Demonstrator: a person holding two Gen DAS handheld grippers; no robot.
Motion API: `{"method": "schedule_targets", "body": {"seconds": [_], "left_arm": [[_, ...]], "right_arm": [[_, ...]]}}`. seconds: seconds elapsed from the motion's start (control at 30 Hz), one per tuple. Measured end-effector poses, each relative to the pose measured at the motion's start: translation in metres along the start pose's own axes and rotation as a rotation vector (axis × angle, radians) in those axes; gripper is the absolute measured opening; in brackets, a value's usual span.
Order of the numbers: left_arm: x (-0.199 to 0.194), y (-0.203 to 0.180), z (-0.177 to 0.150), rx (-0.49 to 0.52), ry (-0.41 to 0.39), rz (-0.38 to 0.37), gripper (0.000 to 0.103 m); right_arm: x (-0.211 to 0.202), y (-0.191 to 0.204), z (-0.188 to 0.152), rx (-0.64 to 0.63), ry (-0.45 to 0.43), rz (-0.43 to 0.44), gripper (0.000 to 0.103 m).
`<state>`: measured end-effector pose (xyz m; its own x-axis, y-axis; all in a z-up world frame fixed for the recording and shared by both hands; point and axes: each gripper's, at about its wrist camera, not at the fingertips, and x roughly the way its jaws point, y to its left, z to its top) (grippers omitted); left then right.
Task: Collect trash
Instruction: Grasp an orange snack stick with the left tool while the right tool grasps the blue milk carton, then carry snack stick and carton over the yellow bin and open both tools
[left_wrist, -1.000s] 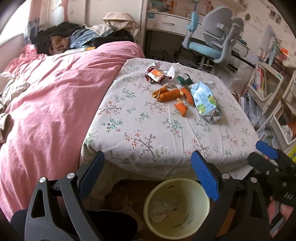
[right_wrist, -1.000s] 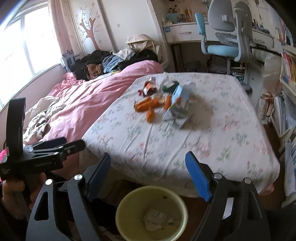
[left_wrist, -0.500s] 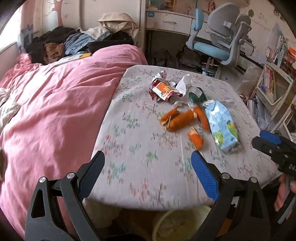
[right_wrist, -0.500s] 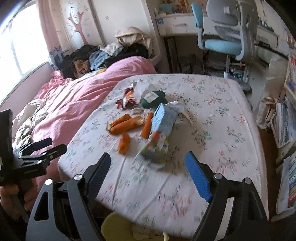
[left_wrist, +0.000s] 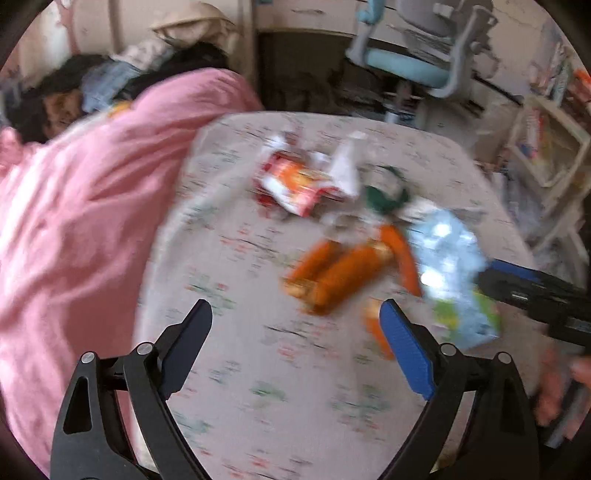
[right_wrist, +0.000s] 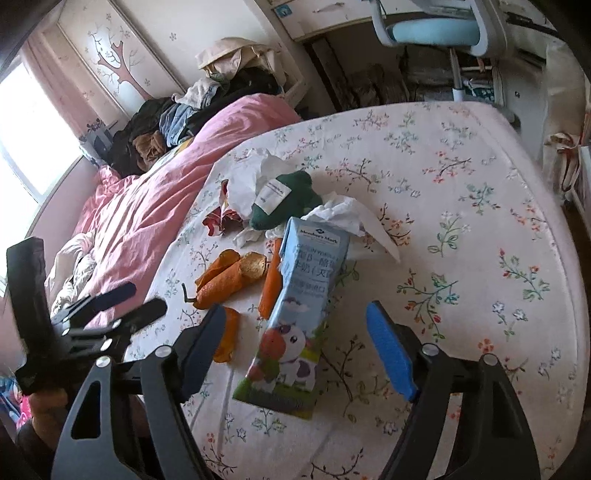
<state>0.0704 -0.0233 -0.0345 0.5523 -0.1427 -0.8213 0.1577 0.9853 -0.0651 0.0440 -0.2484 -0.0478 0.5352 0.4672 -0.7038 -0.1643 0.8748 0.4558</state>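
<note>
Already the right gripper (right_wrist: 295, 347) straddles the lower end of the carton (right_wrist: 295, 317); its jaws have just been closing but stand wide, pads clear of the sides. Left gripper (left_wrist: 295, 343) gapes empty over bare sheet (left_wrist: 258, 406), peels (left_wrist: 340, 273) just beyond. Carton lies flat on the bed among peels, tissue (right_wrist: 343, 214) and a wrapper (left_wrist: 295, 184). Probably empty: light, stiff card with a slick coat. Pinch across its narrow width near the middle, gently, lest it crush.
</note>
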Motion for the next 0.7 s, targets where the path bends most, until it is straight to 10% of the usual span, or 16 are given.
{"method": "schedule_targets", "body": {"seconds": [0.33, 0.5, 0.7], "left_arm": [[0.038, -0.040, -0.012, 0.029, 0.116, -0.029, 0.059], [0.045, -0.054, -0.016, 0.079, 0.112, -0.026, 0.022], [0.034, -0.037, -0.017, -0.003, 0.087, -0.131, 0.017]], "right_arm": [[0.021, -0.008, 0.004, 0.008, 0.101, 0.028, 0.036], [0.018, -0.014, 0.004, 0.041, 0.098, 0.076, 0.032], [0.007, -0.018, 0.003, 0.066, 0.057, 0.104, 0.032]]}}
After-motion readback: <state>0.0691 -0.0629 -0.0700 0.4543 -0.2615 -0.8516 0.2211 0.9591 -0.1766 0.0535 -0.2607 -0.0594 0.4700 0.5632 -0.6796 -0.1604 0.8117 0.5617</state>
